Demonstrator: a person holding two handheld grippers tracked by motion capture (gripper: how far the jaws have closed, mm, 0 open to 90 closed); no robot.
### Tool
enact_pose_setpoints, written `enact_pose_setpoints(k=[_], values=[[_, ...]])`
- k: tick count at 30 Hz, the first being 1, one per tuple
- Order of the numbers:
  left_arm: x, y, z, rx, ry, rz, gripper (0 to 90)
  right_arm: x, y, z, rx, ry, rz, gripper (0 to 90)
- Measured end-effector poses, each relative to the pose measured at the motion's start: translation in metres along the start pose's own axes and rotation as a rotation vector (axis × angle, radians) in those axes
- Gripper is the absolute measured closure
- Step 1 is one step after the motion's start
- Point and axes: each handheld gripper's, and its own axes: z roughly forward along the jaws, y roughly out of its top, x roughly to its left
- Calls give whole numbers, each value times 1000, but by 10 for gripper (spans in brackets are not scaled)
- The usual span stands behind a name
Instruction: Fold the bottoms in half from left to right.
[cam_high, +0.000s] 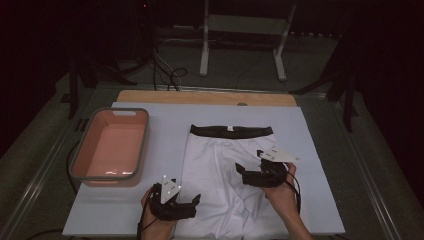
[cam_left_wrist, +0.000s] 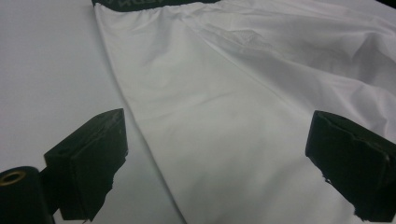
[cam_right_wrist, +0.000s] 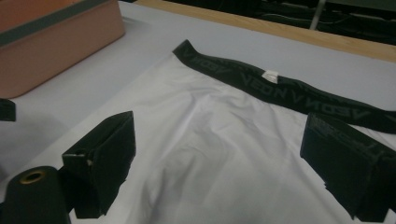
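A pair of white boxer shorts (cam_high: 227, 170) lay flat at the centre of the high view on a pale table mat (cam_high: 310, 145), its black waistband (cam_high: 231, 131) toward the top of the frame. The left gripper (cam_high: 192, 200) sat at the lower centre-left, by the shorts' lower left edge, jaws spread wide with nothing pinched between them. The right gripper (cam_high: 241, 170) hovered over the shorts' right half, its jaws likewise wide and empty. A pink tub (cam_high: 82, 150) stood at the left of the frame, apart from the shorts.
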Motion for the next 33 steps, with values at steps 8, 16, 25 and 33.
enact_pose_setpoints(k=[8,16,25,33], values=[[3,-3,3,28,6,-14,73,12,11,11,-17,29,-5,108],[0,-6,7,68,1,-21,76,17,15,22,-15,42,13,108],[-4,-12,12,121,-4,-24,93,24,25,30,-28,57,8,108],[-4,-15,12,158,45,-29,168,30,30,36,-37,69,4,107]])
